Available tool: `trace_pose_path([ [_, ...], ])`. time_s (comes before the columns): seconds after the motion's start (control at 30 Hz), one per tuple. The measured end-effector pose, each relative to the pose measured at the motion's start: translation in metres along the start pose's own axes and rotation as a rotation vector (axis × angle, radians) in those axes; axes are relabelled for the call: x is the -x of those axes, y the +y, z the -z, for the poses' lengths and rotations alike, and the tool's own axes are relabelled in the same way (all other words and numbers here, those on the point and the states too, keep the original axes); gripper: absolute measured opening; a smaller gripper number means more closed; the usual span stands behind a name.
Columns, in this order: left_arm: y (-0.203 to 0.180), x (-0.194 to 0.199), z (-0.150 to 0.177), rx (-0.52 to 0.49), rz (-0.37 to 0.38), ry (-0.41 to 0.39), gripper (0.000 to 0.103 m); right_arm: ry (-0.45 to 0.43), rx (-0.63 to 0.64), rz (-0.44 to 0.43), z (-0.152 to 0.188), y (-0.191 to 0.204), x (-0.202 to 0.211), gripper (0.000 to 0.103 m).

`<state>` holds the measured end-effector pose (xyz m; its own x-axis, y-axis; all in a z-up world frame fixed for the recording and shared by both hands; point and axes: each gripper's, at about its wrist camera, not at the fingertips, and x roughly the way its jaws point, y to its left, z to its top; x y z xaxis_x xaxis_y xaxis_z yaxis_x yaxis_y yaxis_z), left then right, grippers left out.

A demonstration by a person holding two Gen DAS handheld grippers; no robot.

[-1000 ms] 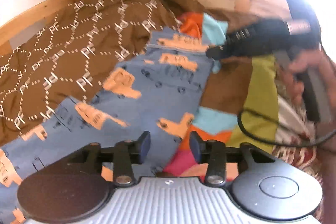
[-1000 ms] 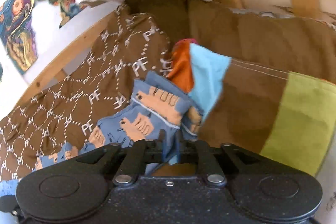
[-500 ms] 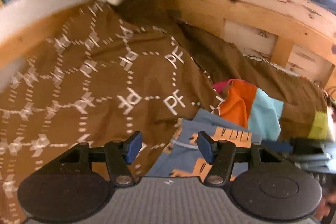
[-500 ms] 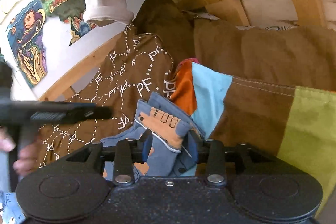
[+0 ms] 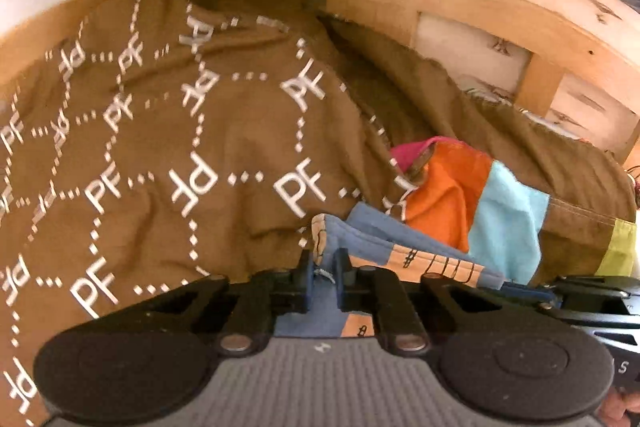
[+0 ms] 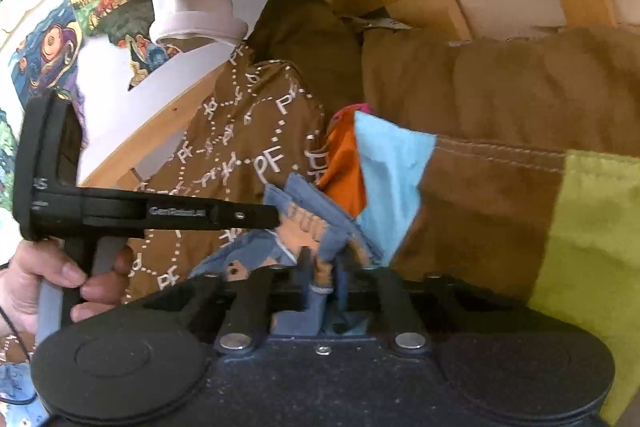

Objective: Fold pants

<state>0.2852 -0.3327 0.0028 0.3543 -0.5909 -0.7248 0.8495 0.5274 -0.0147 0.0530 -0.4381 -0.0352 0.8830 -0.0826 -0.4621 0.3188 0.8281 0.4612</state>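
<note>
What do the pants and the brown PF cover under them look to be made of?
Pants: soft, matte knit, probably cotton jersey; they bunch into loose folds where the left gripper and the right gripper pinch them, and a stitched hem shows. Cover: thin, matte woven cloth with a printed white pattern, likely cotton; it lies in shallow wrinkles. Neither fibre is certain.

We see the blue pants (image 5: 372,247) with orange prints bunched on the brown blanket (image 5: 168,147), their edge pinched at two spots.
</note>
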Motion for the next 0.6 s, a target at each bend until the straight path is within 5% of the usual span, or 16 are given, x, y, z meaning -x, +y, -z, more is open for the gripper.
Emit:
trace_pose_path([
  [0.37,-0.045,-0.009,-0.012,-0.162,-0.074,-0.024,0.010,0.001,0.074,0.074,0.004,0.003,0.015,0.007],
  [0.43,-0.051,-0.006,-0.012,-0.175,-0.099,-0.032,0.021,0.001,0.095,0.086,0.005,0.004,0.014,0.007],
  [0.5,-0.050,0.000,-0.010,-0.177,-0.118,-0.056,0.042,-0.001,0.122,0.099,0.006,0.007,0.015,0.008],
  [0.6,-0.030,0.030,0.002,-0.129,-0.138,-0.109,0.050,-0.030,0.192,0.112,0.007,0.015,0.020,0.024],
])
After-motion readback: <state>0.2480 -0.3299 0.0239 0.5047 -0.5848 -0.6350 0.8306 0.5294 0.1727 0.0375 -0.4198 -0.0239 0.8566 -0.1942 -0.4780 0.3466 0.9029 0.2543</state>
